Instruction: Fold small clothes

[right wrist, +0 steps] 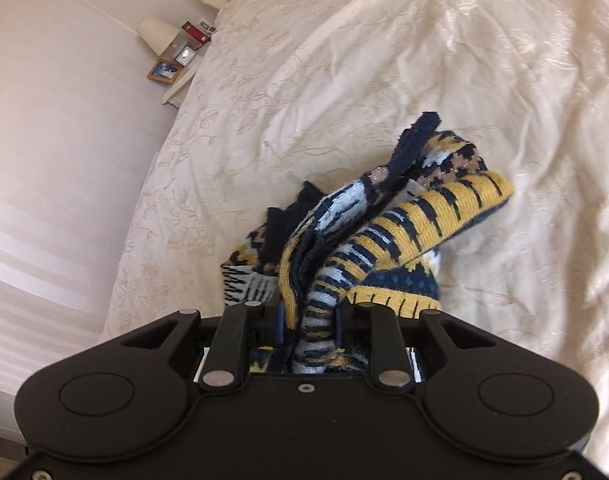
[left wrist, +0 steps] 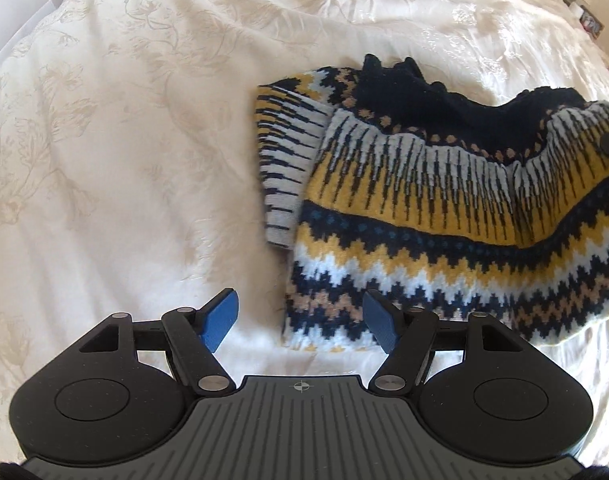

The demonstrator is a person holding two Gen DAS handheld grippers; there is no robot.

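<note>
One patterned sweater (left wrist: 444,208) on bedspread (left wrist: 124,140), two grippers: left gripper (left wrist: 300,322), right gripper (right wrist: 308,320).

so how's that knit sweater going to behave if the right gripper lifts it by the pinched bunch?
Probably floppy: the sweater already bends and droops around the right gripper, shut on bunched layers. The thick knit looks grippy, so slipping seems unlikely. The rest lying on the bedspread would likely drag and unfold; the open left gripper isn't supporting it.

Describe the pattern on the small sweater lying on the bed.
The sweater has Fair Isle style zigzag bands in navy, mustard yellow, white and tan; the left wrist view shows it best.
</note>
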